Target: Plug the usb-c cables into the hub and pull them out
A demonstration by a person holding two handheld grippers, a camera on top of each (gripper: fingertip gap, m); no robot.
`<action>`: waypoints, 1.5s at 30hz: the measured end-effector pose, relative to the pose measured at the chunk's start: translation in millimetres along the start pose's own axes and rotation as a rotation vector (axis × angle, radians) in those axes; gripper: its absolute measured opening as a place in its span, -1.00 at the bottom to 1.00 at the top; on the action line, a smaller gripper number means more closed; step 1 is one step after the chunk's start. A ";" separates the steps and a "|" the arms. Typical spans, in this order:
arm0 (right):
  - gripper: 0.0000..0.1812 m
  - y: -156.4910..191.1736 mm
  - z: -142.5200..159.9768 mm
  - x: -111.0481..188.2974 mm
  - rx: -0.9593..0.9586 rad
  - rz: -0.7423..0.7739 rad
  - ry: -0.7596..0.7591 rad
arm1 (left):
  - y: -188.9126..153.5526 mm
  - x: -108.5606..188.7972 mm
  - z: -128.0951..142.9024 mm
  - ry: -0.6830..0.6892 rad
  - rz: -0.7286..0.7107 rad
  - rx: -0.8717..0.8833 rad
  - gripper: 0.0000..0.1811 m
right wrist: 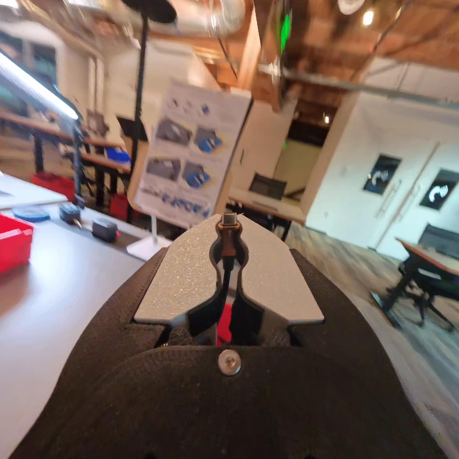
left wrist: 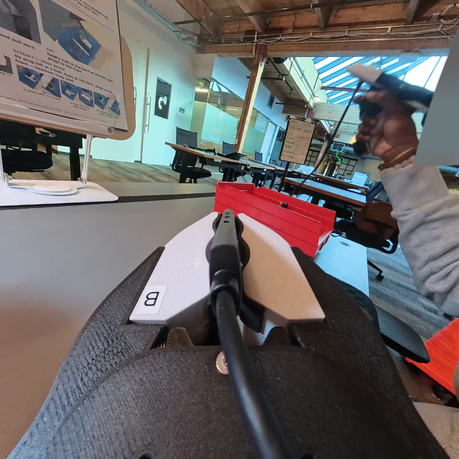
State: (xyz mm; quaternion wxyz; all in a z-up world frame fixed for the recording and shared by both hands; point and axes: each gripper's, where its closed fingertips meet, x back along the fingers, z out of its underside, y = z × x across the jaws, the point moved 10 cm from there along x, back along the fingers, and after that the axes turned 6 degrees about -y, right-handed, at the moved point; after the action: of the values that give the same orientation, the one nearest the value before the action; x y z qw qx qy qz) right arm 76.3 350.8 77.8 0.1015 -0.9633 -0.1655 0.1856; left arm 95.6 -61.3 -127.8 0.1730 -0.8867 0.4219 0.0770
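left claw [left wrist: 227, 218]: clamped on the hub [left wrist: 224, 238], a slim black stick. Its port end pokes out past my fingertips at 12 o'clock and its own lead [left wrist: 231, 330] runs back toward 6 over the claw body.

right claw [right wrist: 229, 219]: pinched shut on a usb-c plug [right wrist: 229, 239]. The metal tip sticks out at 12 and its thin black cable [right wrist: 227, 273] drops back between the fingers.

where stuff is: both pieces are up in the air, well apart. In the left view my right hand [left wrist: 387, 134] is way up at 2 o'clock, blurry, with a dark cable hanging from it. The red bin [left wrist: 273, 218] sits on the grey table [left wrist: 87, 236] just past the hub tip.

stage: my guess is I'm lining up for an insert, nothing mated yet.

how it handles: both look light and rigid, the cables floppy. The plug shell is smooth and tiny, so it could twist in the pads if I push off-axis. The metal tongue looks like the fragile bit, so I wouldn't jam it in crooked.

where to hold: plug by its brown shell right behind the metal, like now. Hub by its flat sides near the ports, so it shouldn't lever when pushed.

heads up: the right view is smeared, so I can't make out the far details.
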 end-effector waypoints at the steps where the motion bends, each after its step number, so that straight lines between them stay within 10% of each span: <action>1: -0.93 -3.4 13.4 0.1 -0.001 0.011 0.061 | 0.1 -0.3 0.3 0.004 0.000 0.000 -0.89; 10: -0.93 -10.2 124.5 27.6 -0.352 0.149 0.190 | 0.0 -1.9 2.0 0.021 0.003 -0.010 -0.89; 20: -0.72 -30.2 207.9 61.7 -0.044 0.429 0.962 | 0.5 -2.0 2.4 0.022 0.008 -0.001 -0.88; 31: 0.03 -44.3 145.0 43.4 -0.001 0.510 0.677 | 1.3 -3.6 4.1 0.046 0.012 0.007 -0.88; 35: -0.13 9.6 101.9 26.8 -0.030 0.205 0.408 | 1.1 -4.9 5.5 0.066 0.014 0.006 -0.89; 45: -0.42 283.4 56.4 -6.0 -0.426 -0.947 0.003 | -3.4 -9.1 9.9 0.128 0.011 -0.057 -0.89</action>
State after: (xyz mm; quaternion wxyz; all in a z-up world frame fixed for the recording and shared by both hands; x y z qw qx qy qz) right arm 128.7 94.2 -44.5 -0.0237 -0.7822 -0.6174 0.0802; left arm 92.6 -49.1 -133.6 0.1196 -0.8921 0.4345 0.0329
